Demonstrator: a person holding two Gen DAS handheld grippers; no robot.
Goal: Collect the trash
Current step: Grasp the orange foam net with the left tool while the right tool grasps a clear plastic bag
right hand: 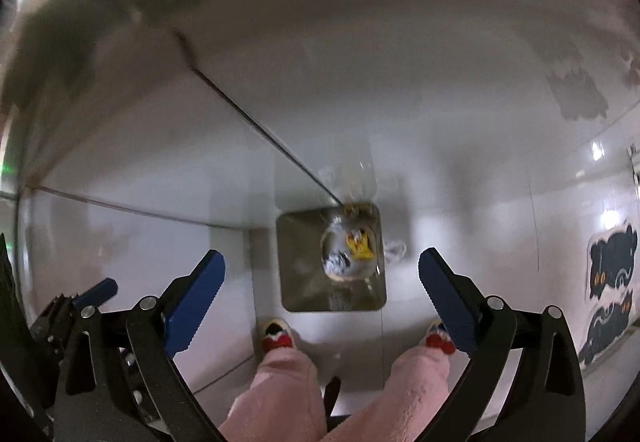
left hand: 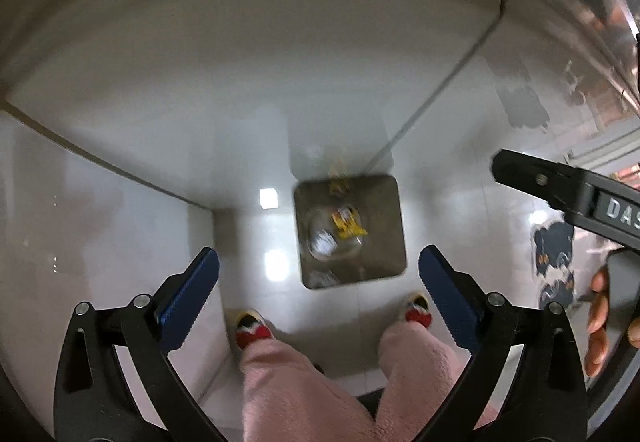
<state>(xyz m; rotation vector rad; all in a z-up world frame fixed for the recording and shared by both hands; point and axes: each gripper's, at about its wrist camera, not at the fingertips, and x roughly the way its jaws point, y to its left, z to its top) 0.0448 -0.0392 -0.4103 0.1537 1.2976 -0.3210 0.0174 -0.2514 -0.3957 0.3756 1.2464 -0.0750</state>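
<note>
Both views pointing down at white tiled floor (left hand: 120, 226) from standing height, blurred. Left gripper (left hand: 319, 282) jaws apart, nothing between them; right gripper (right hand: 322, 284) jaws likewise apart and empty. Square bin (left hand: 390, 226) on the floor just ahead of the slippers (left hand: 252, 326), already holding trash: yellow wrapper (left hand: 347, 224), crumpled white paper (left hand: 322, 242), clear plastic around them, hard to tell more through the blur. Likely step: check for leftover litter or head for the next piece, so best to steady the wrists first, kill the blur, then scan the floor before lowering. Possible stray clear plastic (right hand: 394, 248) just beside the bin's right edge in the right view; cannot tell whether it is outside or only a reflection. If outside, approach from above, jaws kept wide, pinch low at the floor, lift, release over the opening. Left view alone shows the right gripper's black body and the hand (left hand: 600, 326) holding it at far right; right view alone shows the left gripper's blue finger at its lower left edge. Cat stickers (right hand: 612, 262) on the floor at right in both.
</note>
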